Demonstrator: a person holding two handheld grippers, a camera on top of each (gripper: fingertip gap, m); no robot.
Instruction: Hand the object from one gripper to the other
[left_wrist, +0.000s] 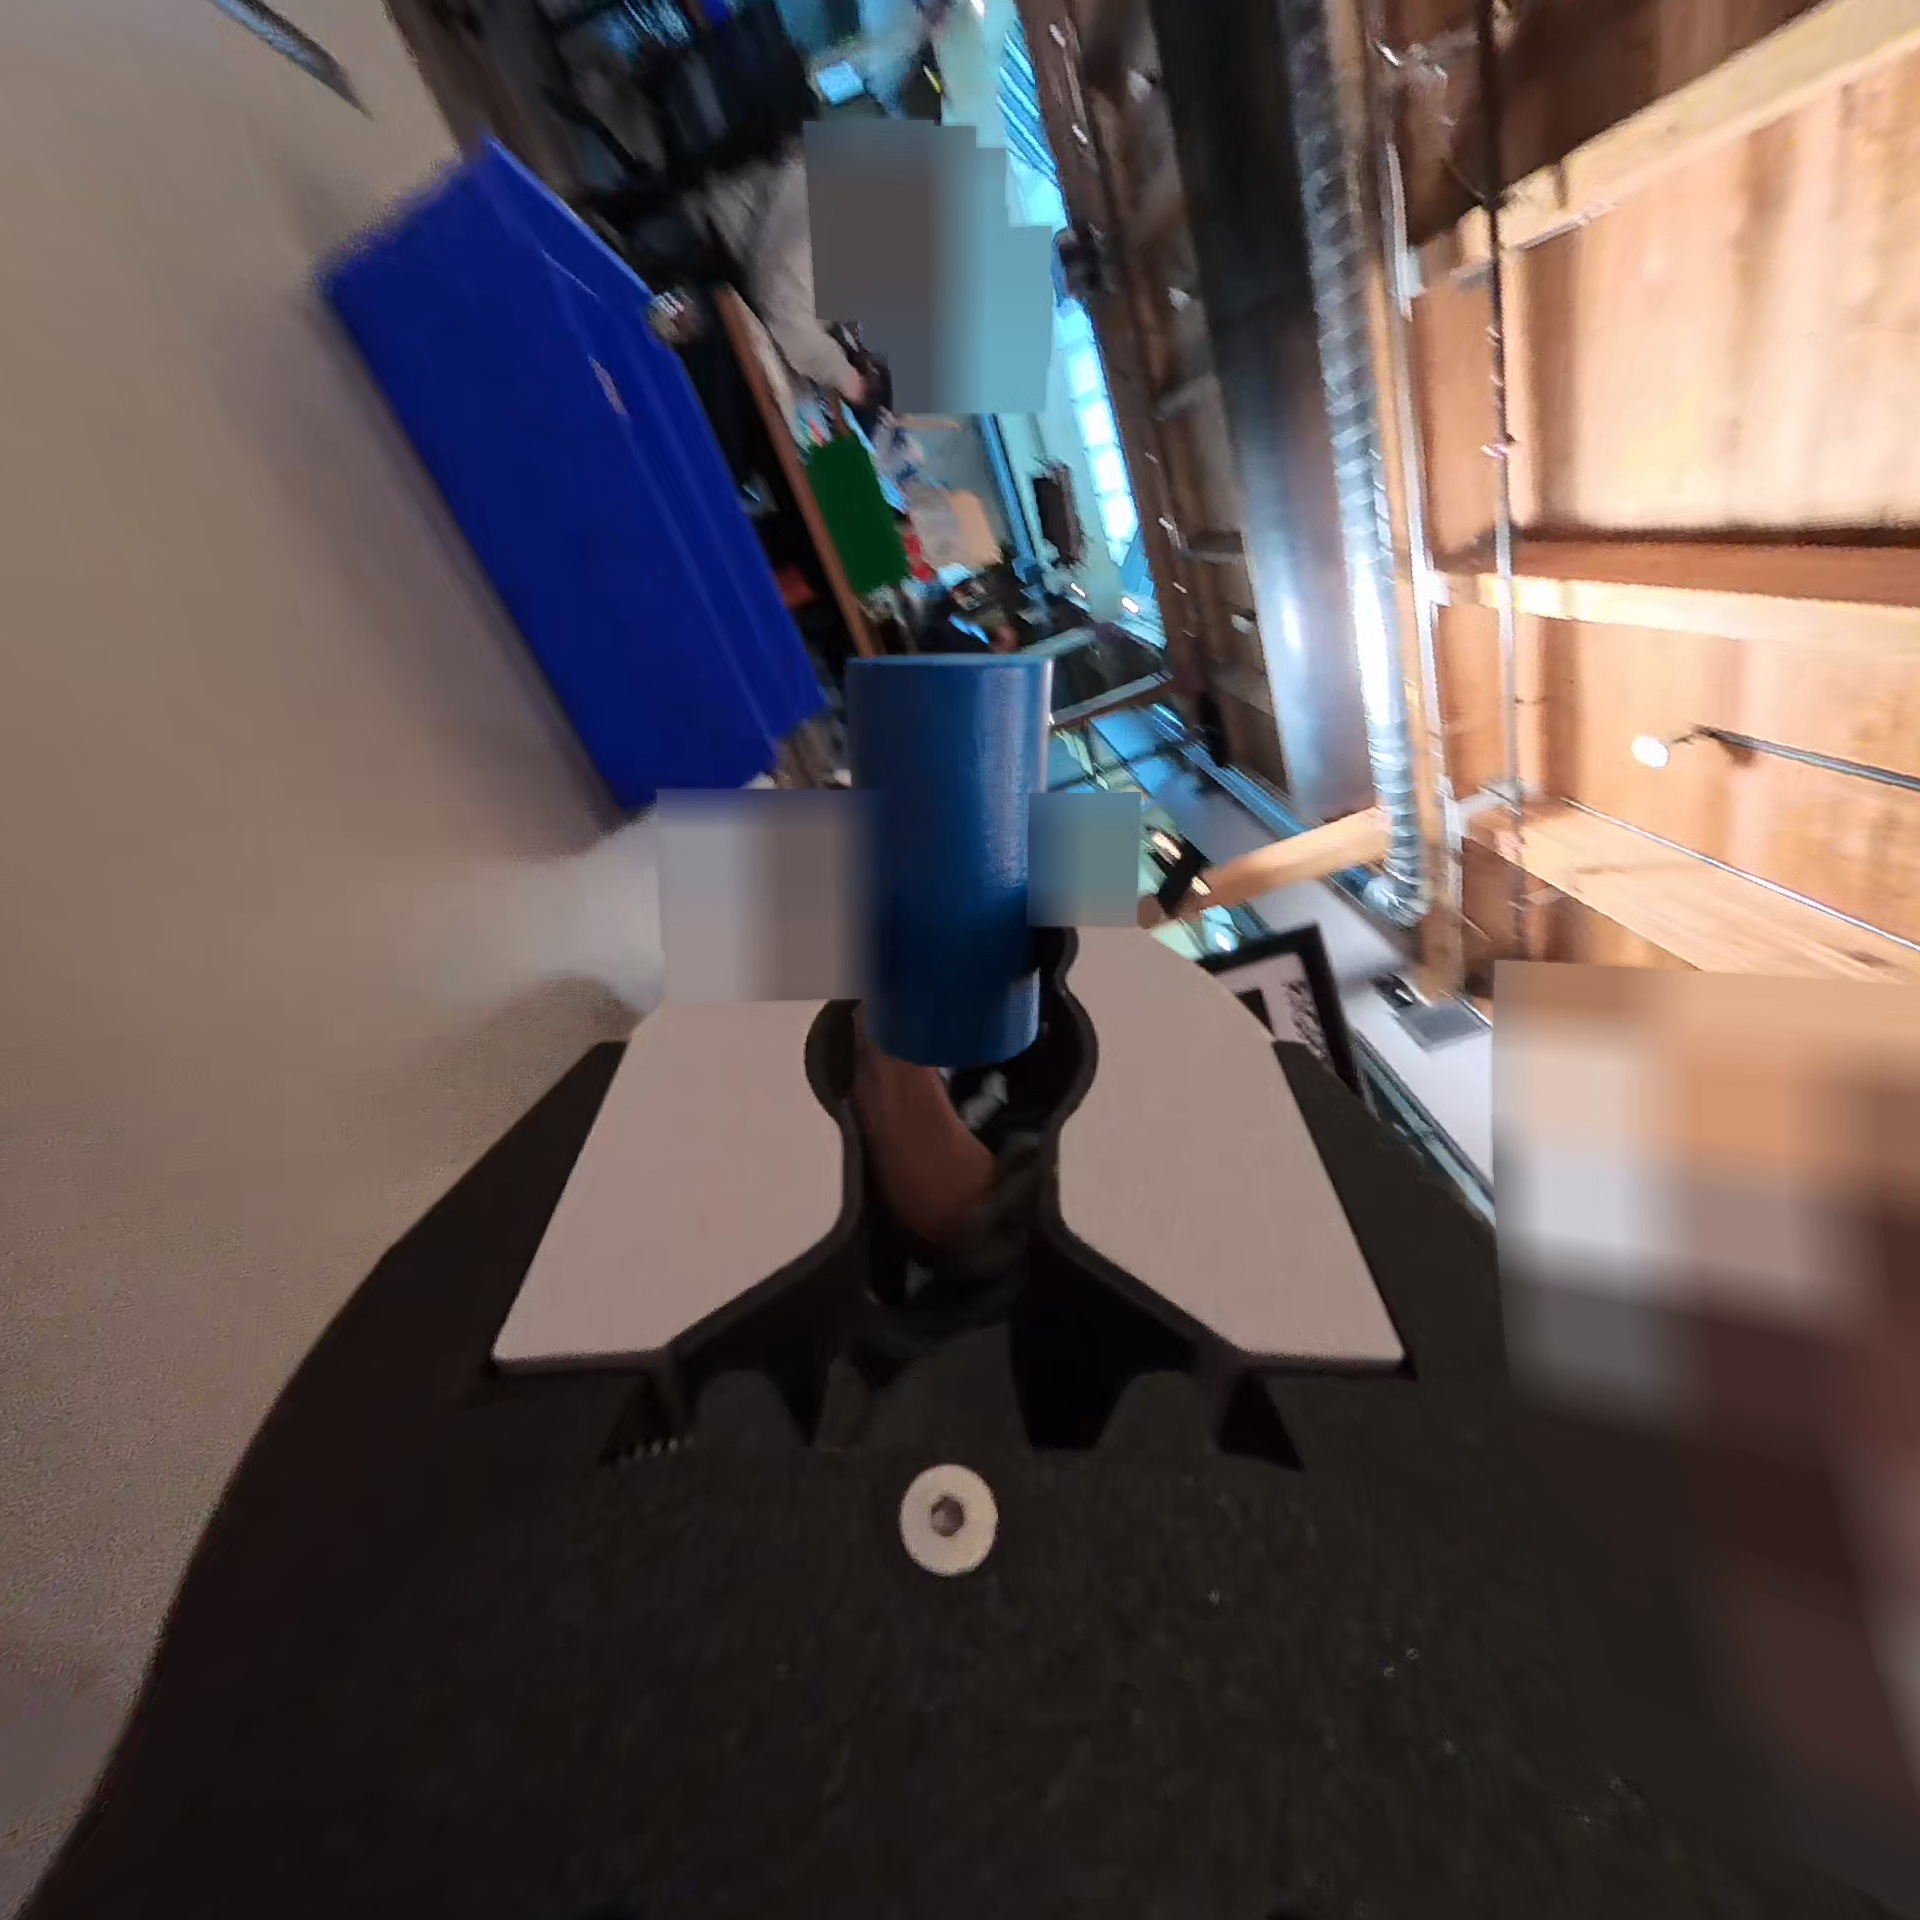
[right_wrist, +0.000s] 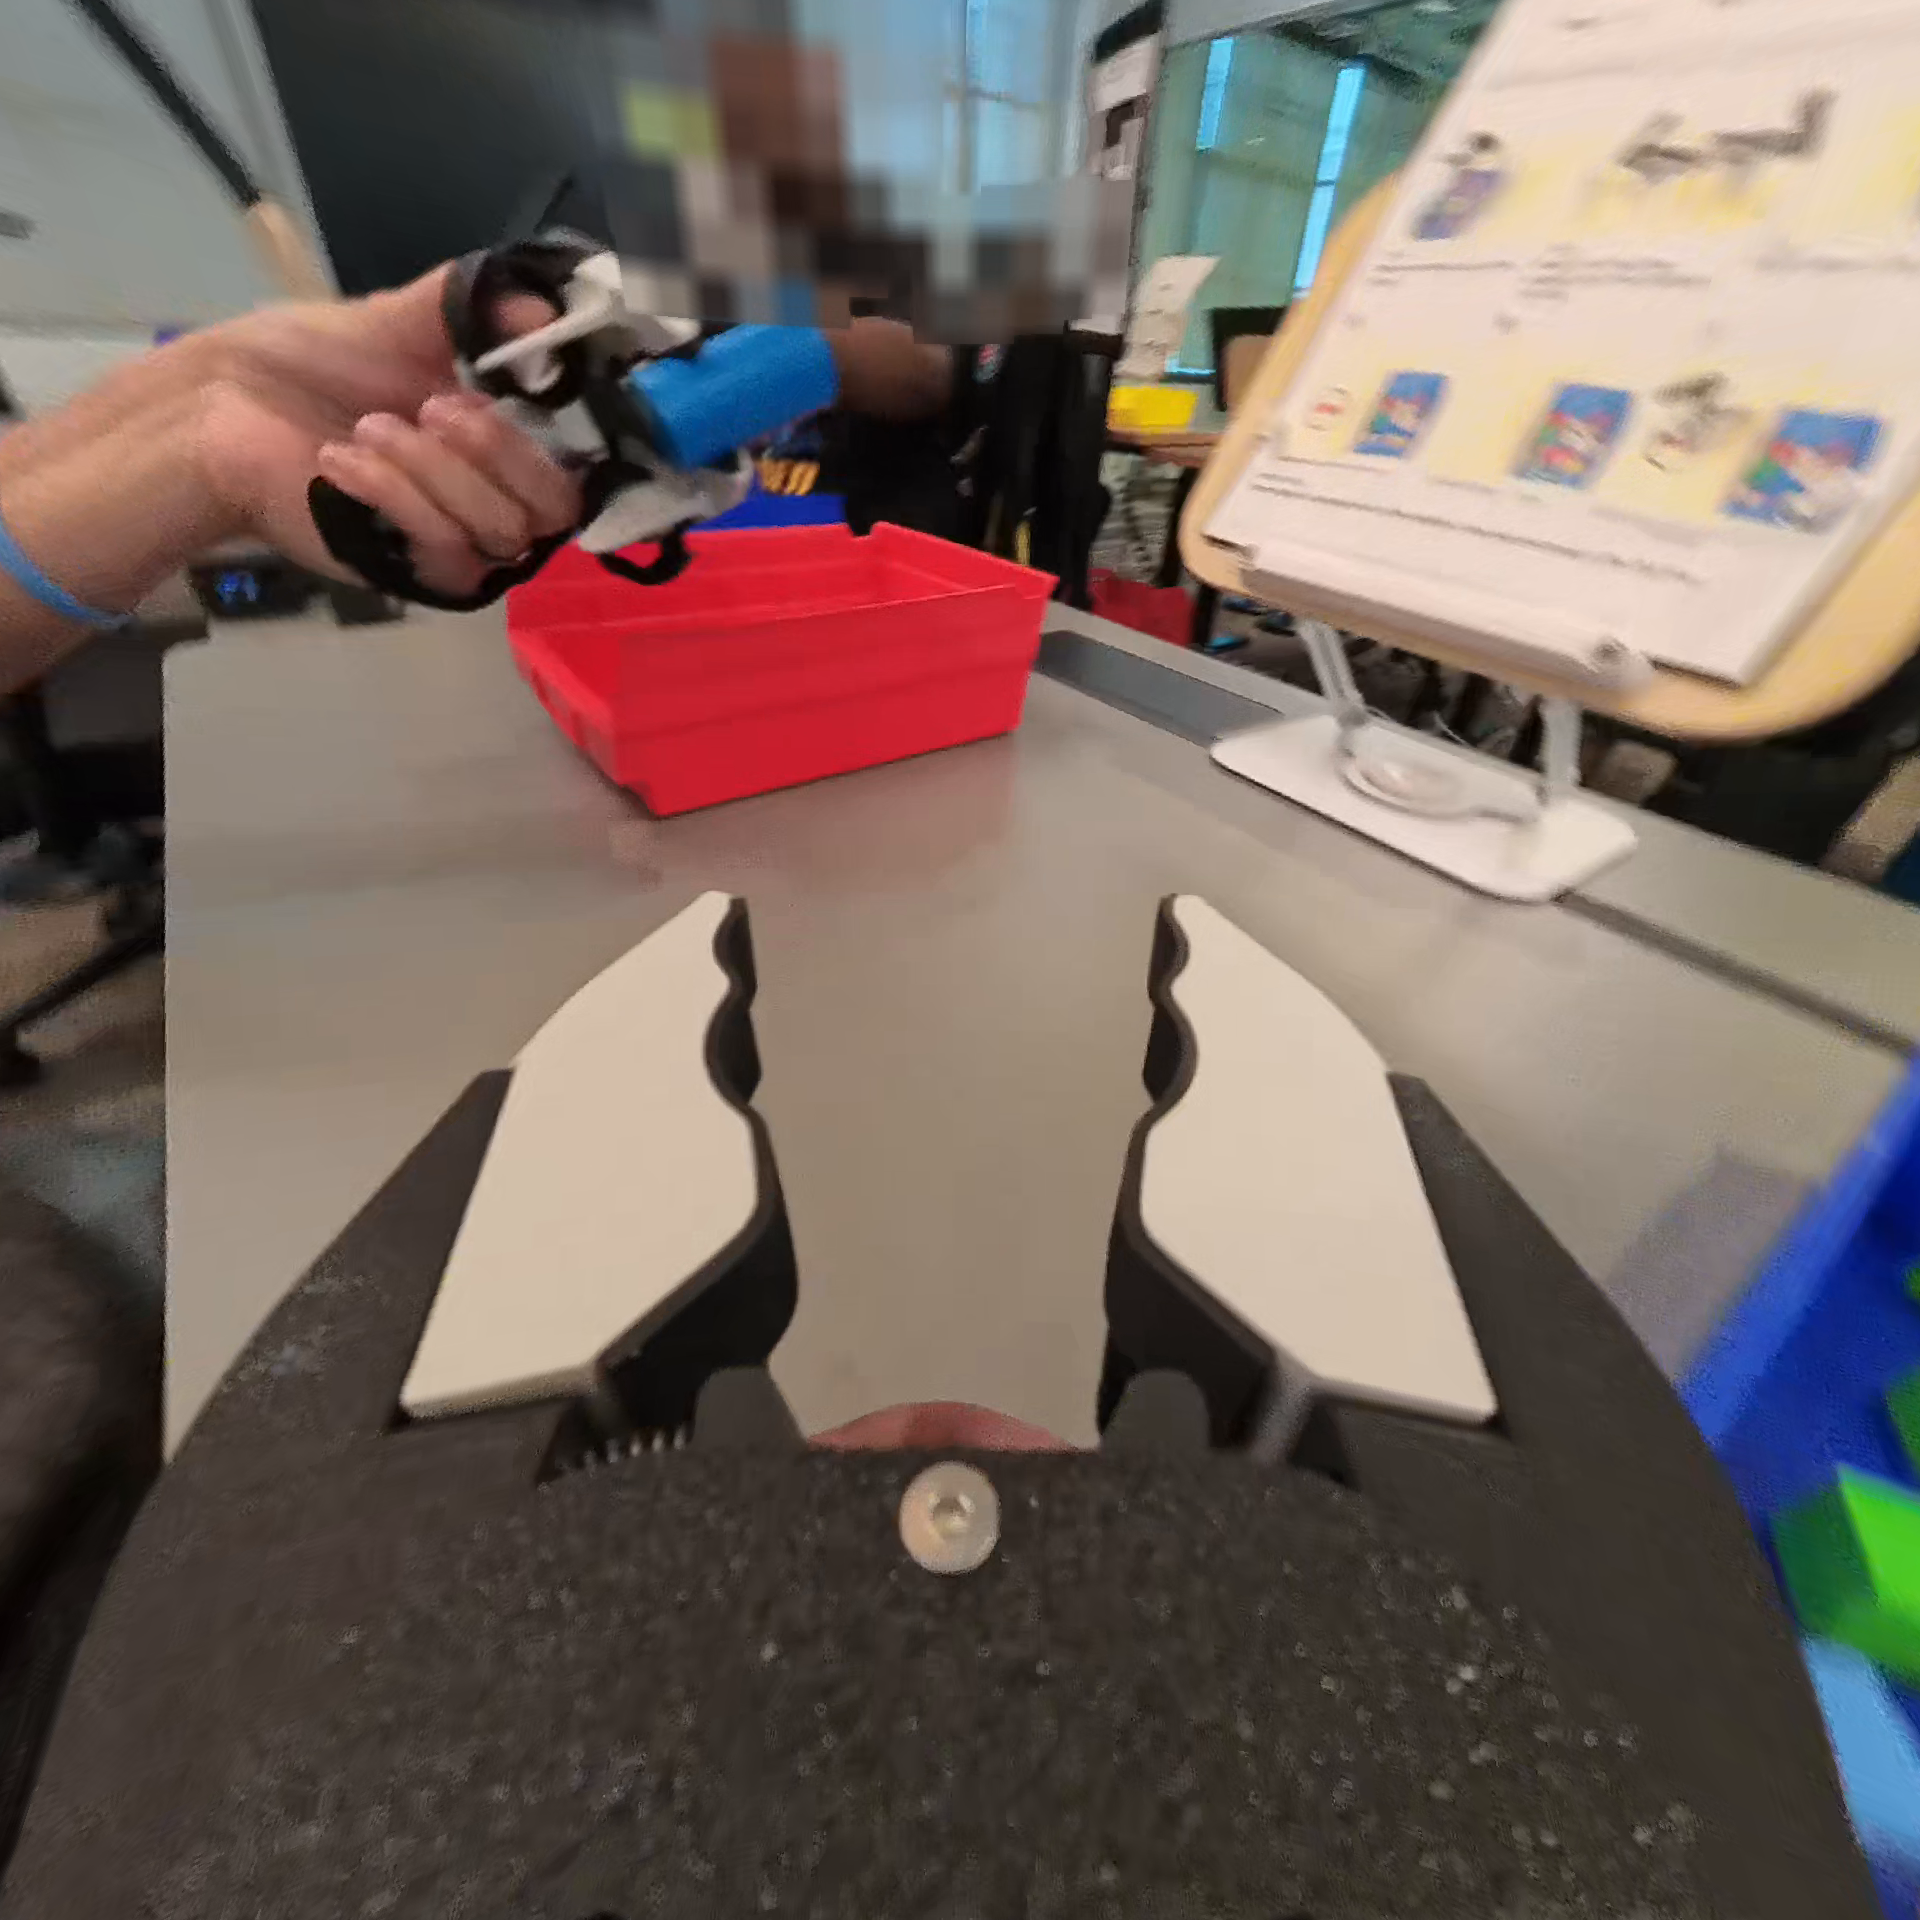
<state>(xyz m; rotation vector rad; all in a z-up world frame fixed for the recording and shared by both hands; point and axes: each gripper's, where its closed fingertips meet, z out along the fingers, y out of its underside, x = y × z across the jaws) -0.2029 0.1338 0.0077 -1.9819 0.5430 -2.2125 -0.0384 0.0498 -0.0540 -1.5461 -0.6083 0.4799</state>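
A blue cylinder (left_wrist: 951, 862) stands out forward from between my left gripper's fingers; the left gripper (left_wrist: 951, 1023) is shut on its near end, rolled on its side and held in the air. In the right wrist view the same left gripper (right_wrist: 623, 436) shows at the upper left, held by a hand (right_wrist: 260, 416), with the blue cylinder (right_wrist: 738, 390) pointing right above the red bin. My right gripper (right_wrist: 948, 925) is open and empty, low over the grey table (right_wrist: 416, 883), well short of the cylinder.
A red bin (right_wrist: 779, 665) sits on the far part of the table. A tilted board with a printed sheet (right_wrist: 1579, 343) on a white stand (right_wrist: 1444, 810) is at the right. A blue bin (left_wrist: 561, 499) also shows at the right edge (right_wrist: 1839, 1330).
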